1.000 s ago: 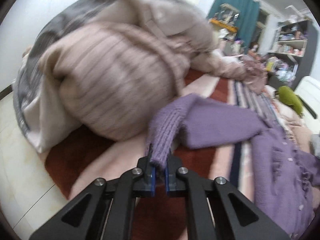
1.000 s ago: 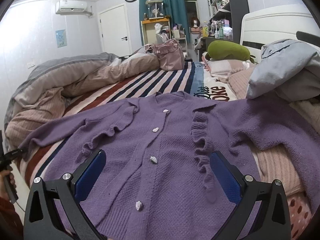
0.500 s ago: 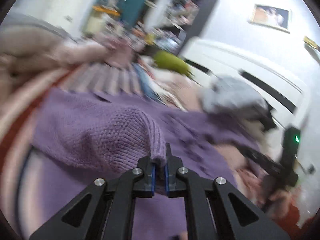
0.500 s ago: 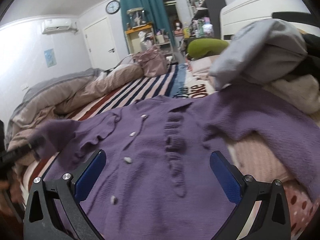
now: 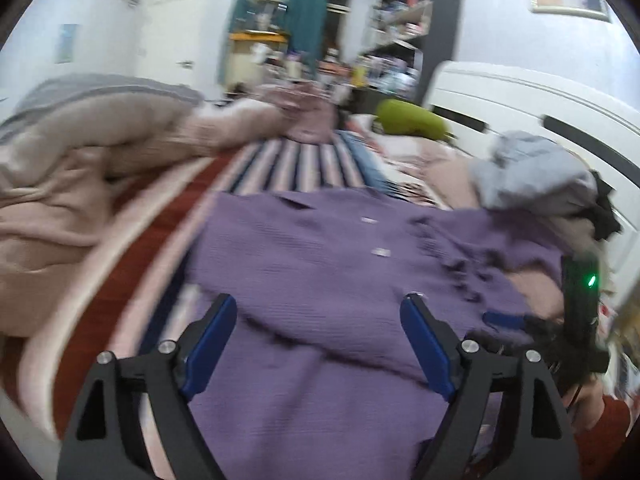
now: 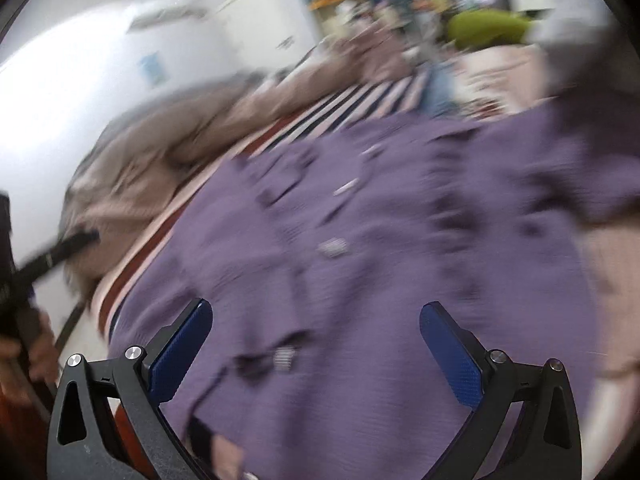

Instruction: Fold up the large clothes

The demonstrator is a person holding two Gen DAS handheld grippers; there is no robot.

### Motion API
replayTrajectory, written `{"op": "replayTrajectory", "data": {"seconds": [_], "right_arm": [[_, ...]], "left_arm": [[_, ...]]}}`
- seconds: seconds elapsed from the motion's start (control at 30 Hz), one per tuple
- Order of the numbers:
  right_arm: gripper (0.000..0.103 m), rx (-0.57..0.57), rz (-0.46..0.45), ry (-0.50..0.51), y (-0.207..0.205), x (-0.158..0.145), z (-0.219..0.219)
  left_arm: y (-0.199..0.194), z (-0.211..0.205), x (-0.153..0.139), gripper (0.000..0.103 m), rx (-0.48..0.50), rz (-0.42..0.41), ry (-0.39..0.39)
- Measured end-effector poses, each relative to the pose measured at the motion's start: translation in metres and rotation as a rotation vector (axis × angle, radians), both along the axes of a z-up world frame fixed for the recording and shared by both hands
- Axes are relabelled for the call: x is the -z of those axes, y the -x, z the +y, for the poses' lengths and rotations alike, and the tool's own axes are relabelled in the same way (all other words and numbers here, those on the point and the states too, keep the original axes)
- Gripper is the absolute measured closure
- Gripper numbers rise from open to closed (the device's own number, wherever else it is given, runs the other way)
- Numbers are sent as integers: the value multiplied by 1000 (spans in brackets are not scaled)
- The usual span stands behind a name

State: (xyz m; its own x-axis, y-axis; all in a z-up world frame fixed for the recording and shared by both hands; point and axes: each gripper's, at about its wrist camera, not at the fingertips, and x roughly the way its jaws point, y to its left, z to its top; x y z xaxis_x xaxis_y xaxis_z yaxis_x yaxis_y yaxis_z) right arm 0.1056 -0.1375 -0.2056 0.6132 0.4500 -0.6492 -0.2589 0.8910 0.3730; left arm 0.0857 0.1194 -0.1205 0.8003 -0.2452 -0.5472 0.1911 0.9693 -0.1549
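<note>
A purple knit cardigan (image 5: 320, 264) lies buttons up on the striped bed. One sleeve (image 5: 320, 332) is folded across its front. My left gripper (image 5: 318, 312) is open and empty just above that sleeve. My right gripper (image 6: 316, 320) is open and empty over the lower front of the cardigan (image 6: 360, 260); this view is blurred. The right gripper also shows in the left wrist view (image 5: 516, 322) at the cardigan's right edge. The left gripper shows in the right wrist view (image 6: 60, 252) at the far left.
A pink and grey duvet (image 5: 80, 168) is heaped on the left of the bed. A grey garment (image 5: 528, 176) and a green cushion (image 5: 412, 122) lie by the white headboard (image 5: 520, 112). A pink bag (image 5: 308, 116) sits at the far end.
My left gripper carried the sleeve cuff over the cardigan's front, opened and let it go. The right gripper has swung quickly and stays open.
</note>
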Motion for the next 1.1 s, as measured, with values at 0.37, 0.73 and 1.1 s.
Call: {"op": "replayTrajectory", "data": {"seconds": [0.37,0.73,1.1], "right_arm": [[50,-160,16,254,-25,24,80],[92,-62,-187,334,-11,-45,44],[83,75,88,221,-16,11,-71]], "left_arm": [[6,60,26,16,-162,29,42],[7,50,17,16,-139,-2,53],[-1,-11,4,11,-57,-13,9]]}}
